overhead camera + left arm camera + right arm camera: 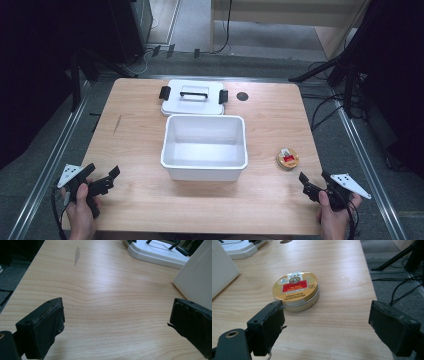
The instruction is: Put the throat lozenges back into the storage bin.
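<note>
Two handheld grippers, both at table's near edge, one per corner. Going L to R:

Left gripper [106, 176] near front-left corner of wooden table [135, 135], held in left hand [80, 212], grey plate on top, cable trailing off the edge. Jaws spread wide, nothing between them; in left gripper view [116, 320] just bare woodgrain between the two black pads. Dark scuff mark [117, 124] on the wood toward left edge, further back.

Center: open white plastic bin [204, 147], rectangular, sitting roughly mid-table. Right behind it, toward far edge, its white lid [193, 97] lying flat w/ black handle and black clips at both ends; appears to touch or nearly touch bin's back wall, can't tell which. Small dark round hole [242, 96] in tabletop just right of lid.

Right of bin, apart from it, nearer right edge: round gold tin [287, 158] w/ red label, lying flat, lid side up. In right gripper view, tin [296, 290] sits ahead of the pads, closer to the left-hand pad, not touched.

Right gripper [313, 186] near front-right corner, held in right hand [334, 217], grey plate on top, pointing toward tin. Jaws released, wide apart, gripping nothing; same in right gripper view [327, 320]. Tin near it, not yet between jaws.
</note>
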